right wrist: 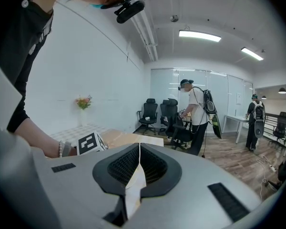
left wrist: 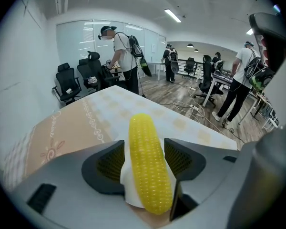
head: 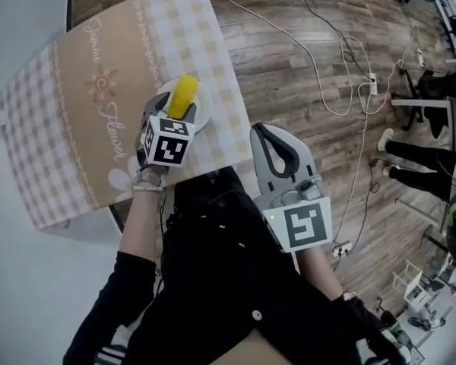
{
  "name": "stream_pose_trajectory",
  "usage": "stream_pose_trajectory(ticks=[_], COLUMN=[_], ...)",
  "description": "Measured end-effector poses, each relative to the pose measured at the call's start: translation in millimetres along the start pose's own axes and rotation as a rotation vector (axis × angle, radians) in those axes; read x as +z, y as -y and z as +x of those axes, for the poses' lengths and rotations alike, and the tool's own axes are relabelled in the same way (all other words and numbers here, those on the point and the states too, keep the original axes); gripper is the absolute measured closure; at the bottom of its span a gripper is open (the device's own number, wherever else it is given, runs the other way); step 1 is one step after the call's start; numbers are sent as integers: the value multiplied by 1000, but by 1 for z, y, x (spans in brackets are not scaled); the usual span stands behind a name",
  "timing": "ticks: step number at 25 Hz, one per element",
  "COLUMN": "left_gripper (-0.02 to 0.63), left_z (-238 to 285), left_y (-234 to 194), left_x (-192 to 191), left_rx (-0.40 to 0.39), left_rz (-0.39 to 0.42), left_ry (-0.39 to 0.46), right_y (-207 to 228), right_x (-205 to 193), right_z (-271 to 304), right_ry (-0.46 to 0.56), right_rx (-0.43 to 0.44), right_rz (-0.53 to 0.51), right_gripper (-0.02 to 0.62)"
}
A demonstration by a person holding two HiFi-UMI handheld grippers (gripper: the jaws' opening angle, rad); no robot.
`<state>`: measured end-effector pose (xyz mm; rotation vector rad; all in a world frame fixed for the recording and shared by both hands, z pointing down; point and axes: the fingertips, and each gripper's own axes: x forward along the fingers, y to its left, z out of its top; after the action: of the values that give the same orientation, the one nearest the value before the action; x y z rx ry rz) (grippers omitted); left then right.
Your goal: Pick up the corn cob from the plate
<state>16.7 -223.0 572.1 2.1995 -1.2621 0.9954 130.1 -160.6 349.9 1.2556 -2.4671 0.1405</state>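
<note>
**Status.** The yellow, ridged corn cob (left wrist: 150, 166) lies on the small round white plate (head: 203, 117), near the right-hand near corner of the cloth-covered table (head: 76, 128). The grey left gripper (left wrist: 145, 161) straddles the cob with its jaws released. A strip of plate shows between the left pad and the kernels. The grey right gripper (right wrist: 139, 163) is held off the table, clenched and empty.

**Hazards.**
- The cob is round and likely slick. An off-centre closure could roll it out of the jaws and off the plate.
- A low closure could catch the plate rim, then drag or tip the plate towards the table's near edge.

**Not visible.**
- In the head view, the marker cube covers the cob's near end and the jaw tips.
- It cannot be told whether the right pad touches the cob.
- The depth of the jaws below the cob cannot be confirmed.
</note>
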Motion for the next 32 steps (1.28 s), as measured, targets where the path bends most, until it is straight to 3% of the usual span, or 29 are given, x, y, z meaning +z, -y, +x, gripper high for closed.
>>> stream_pose_trajectory(ticks=[15,32], left_gripper=[350,351], left_z=[19,1], left_y=[2,3], left_x=[-14,-6], left_rx=[4,6], left_rz=[-63,-82], left_ry=[-14,54], right_y=[-7,-14], right_x=[-8,-5], right_z=[5,9], right_ry=[-23,-21], right_rx=[22,71], right_rz=[-9,-36], right_gripper=[552,552])
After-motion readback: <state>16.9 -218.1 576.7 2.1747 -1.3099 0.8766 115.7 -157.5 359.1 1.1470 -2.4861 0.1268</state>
